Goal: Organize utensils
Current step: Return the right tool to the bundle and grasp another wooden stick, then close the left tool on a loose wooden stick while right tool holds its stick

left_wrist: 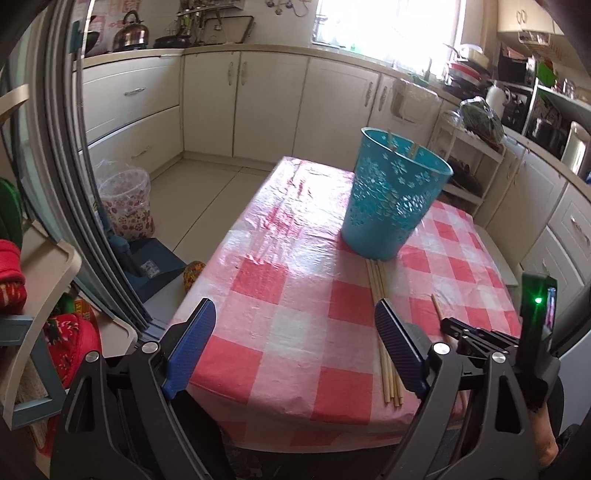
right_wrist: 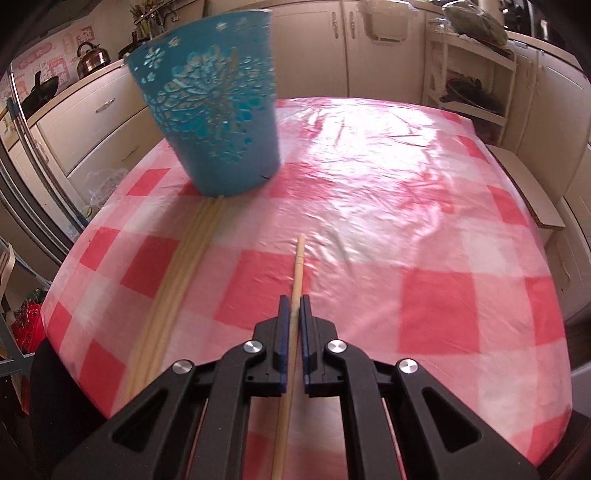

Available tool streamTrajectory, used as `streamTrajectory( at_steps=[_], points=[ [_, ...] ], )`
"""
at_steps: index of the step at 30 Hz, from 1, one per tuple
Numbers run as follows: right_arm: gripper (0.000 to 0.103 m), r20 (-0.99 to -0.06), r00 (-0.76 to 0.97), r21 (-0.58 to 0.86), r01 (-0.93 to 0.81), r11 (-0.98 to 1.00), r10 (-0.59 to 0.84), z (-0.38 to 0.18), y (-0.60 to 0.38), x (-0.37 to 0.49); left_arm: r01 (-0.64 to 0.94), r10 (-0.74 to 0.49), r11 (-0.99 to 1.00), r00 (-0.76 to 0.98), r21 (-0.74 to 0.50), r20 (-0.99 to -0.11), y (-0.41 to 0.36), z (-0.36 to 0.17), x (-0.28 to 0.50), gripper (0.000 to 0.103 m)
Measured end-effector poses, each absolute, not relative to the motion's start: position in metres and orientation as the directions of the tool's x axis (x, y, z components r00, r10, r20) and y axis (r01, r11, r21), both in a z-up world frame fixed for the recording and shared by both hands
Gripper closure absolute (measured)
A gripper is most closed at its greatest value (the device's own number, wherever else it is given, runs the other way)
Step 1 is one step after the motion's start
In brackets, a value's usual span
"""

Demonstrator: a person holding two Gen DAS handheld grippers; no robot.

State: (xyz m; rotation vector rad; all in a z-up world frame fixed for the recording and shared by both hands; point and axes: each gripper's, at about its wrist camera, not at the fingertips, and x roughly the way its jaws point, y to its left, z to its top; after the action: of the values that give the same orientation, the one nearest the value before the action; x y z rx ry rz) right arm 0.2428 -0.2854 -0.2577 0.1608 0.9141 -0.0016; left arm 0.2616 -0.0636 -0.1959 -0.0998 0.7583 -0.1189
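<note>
One chopstick [right_wrist: 297,273] clamped in my right gripper [right_wrist: 294,310], centre frame | left gripper [left_wrist: 295,325] gaped wide, empty, lower frame | loose chopsticks [left_wrist: 380,295] lay against teal basket [left_wrist: 391,195], upper right, on checked tablecloth [left_wrist: 295,288].

Pretty clearly a home kitchen. Cream cabinets [left_wrist: 243,99] with metal handles run along the walls behind the table [left_wrist: 295,295], which wears a pink checked plastic cloth. A steel kettle [left_wrist: 130,32] sits on the counter past the table's far left corner, and there's a bright window [left_wrist: 388,26] straight beyond it, with what looks like dish clutter underneath.
</note>
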Motion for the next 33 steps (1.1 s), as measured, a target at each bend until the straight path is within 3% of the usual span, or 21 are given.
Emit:
streamTrajectory(
  at_steps=[14,24,33],
  points=[
    [0.097,-0.756,0.645,0.207,0.069,0.976,0.115,-0.259,-0.300,0.233,0.131,-0.106,0.991,0.597,-0.034,-0.795,-0.141,-0.246,0.315,0.019],
    [0.097,-0.739,0.657,0.256,0.068,0.964,0.150,-0.260,-0.308,0.231,0.172,-0.135,0.984,0.568,-0.043,-0.812,-0.154,-0.264,0.334,0.019],
    [0.097,-0.735,0.660,0.268,0.067,0.961,0.159,-0.261,-0.309,0.234,0.128,-0.043,0.991,0.568,0.036,-0.822,-0.154,-0.269,0.361,0.024]
  ],
)
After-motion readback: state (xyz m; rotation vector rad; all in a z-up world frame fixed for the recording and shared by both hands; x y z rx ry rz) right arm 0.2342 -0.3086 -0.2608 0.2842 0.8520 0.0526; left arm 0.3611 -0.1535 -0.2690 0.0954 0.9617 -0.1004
